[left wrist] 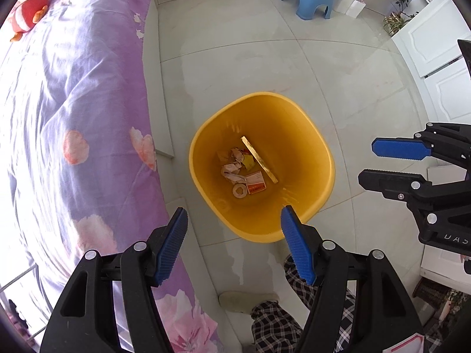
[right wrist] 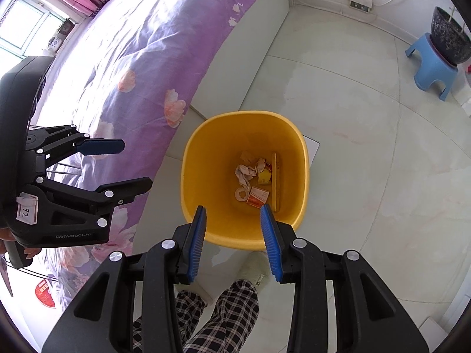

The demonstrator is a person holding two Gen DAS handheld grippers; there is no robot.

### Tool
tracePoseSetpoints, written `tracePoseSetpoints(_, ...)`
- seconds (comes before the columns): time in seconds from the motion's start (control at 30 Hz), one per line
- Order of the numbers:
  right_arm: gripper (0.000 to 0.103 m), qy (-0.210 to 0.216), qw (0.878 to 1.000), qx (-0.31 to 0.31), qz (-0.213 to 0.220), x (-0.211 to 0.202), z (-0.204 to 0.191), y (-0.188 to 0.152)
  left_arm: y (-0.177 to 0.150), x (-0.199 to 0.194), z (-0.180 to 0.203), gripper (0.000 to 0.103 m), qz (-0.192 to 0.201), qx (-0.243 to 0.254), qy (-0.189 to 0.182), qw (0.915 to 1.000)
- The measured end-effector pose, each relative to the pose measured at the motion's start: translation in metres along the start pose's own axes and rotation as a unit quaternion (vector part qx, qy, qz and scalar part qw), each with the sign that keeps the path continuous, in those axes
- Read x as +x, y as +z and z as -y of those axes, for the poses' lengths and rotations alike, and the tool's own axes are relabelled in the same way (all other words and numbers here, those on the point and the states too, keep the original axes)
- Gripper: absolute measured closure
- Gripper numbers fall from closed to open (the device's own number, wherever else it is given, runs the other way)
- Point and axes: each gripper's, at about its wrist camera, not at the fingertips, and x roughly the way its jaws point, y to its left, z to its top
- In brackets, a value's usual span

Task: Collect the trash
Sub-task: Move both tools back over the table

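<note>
A yellow bin (left wrist: 306, 153) (right wrist: 206, 158) stands on the pale tiled floor beside the bed. In its bottom lie crumpled paper (left wrist: 232, 170) (right wrist: 244, 173), a small orange and white box (left wrist: 255, 186) (right wrist: 257, 197), a tape ring (left wrist: 239, 190) (right wrist: 242, 194) and a flat gold strip (left wrist: 259, 158) (right wrist: 275, 185). My left gripper (left wrist: 234, 210) (right wrist: 137, 163) hangs above the bin's near rim, pointing down, open and empty. My right gripper (right wrist: 233, 207) (left wrist: 368, 161) is beside it, over the same rim, jaws apart with nothing between them.
A bed with a purple floral cover (left wrist: 73, 117) (right wrist: 132, 58) runs along the left. A blue stool (left wrist: 309, 0) (right wrist: 432, 67) with a dark pot stands at the back, and a white cabinet (left wrist: 435, 67) at the right. The person's plaid trouser legs (left wrist: 273, 323) (right wrist: 223, 309) are just below the bin.
</note>
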Motion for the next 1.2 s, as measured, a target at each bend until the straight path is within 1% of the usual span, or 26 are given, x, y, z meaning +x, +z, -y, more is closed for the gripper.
tracePoseSetpoints(0.13, 0.063, -0.008, 1.000, -0.011, 0.025, -0.031, -0.018, -0.002, -0.011, -0.032, -0.001, 0.037, 0.019, -0.011, -0.001, 0.9998)
tracePoseSetpoints(0.23, 0.063, -0.010, 0.999, -0.023, 0.047, -0.059, -0.036, -0.005, -0.022, -0.058, -0.002, 0.037, 0.042, -0.015, -0.001, 0.9990)
tracePoseSetpoints(0.33, 0.050, -0.006, 0.997, -0.041, 0.065, -0.084, -0.055, -0.010, -0.039, -0.089, -0.004, 0.034, 0.070, -0.028, -0.004, 0.9971)
tracePoseSetpoints(0.37, 0.046, -0.005, 0.996, -0.049, 0.071, -0.091, -0.062, -0.012, -0.044, -0.100, -0.005, 0.032, 0.080, -0.035, -0.003, 0.9962)
tracePoseSetpoints(0.53, 0.041, 0.001, 0.993, -0.088, 0.077, -0.120, -0.095, -0.021, -0.082, -0.148, -0.018, 0.028, 0.127, -0.077, 0.003, 0.9889)
tracePoseSetpoints(0.57, 0.038, 0.000, 0.992, -0.097, 0.080, -0.127, -0.103, -0.022, -0.091, -0.157, -0.021, 0.028, 0.135, -0.087, 0.006, 0.9870)
tracePoseSetpoints(0.7, 0.031, 0.006, 0.987, -0.130, 0.097, -0.152, -0.135, -0.028, -0.128, -0.185, -0.036, 0.020, 0.166, -0.127, 0.019, 0.9778)
tracePoseSetpoints(0.8, 0.027, 0.015, 0.981, -0.160, 0.108, -0.167, -0.163, -0.032, -0.162, -0.207, -0.049, 0.013, 0.188, -0.165, 0.030, 0.9677)
tracePoseSetpoints(0.83, 0.025, 0.019, 0.979, -0.169, 0.112, -0.171, -0.173, -0.033, -0.175, -0.214, -0.054, 0.011, 0.195, -0.180, 0.032, 0.9636)
tracePoseSetpoints(0.9, 0.018, 0.030, 0.974, -0.191, 0.119, -0.178, -0.195, -0.037, -0.201, -0.226, -0.063, 0.009, 0.207, -0.211, 0.042, 0.9545)
tracePoseSetpoints(0.93, 0.017, 0.039, 0.971, -0.205, 0.120, -0.179, -0.207, -0.038, -0.212, -0.232, -0.067, 0.007, 0.211, -0.227, 0.048, 0.9497)
tracePoseSetpoints(1.03, 0.014, 0.054, 0.961, -0.245, 0.118, -0.182, -0.240, -0.044, -0.252, -0.247, -0.081, 0.005, 0.222, -0.279, 0.065, 0.9321)
tracePoseSetpoints(1.2, 0.012, 0.077, 0.940, -0.307, 0.124, -0.184, -0.299, -0.057, -0.313, -0.265, -0.101, 0.005, 0.234, -0.360, 0.092, 0.8987)
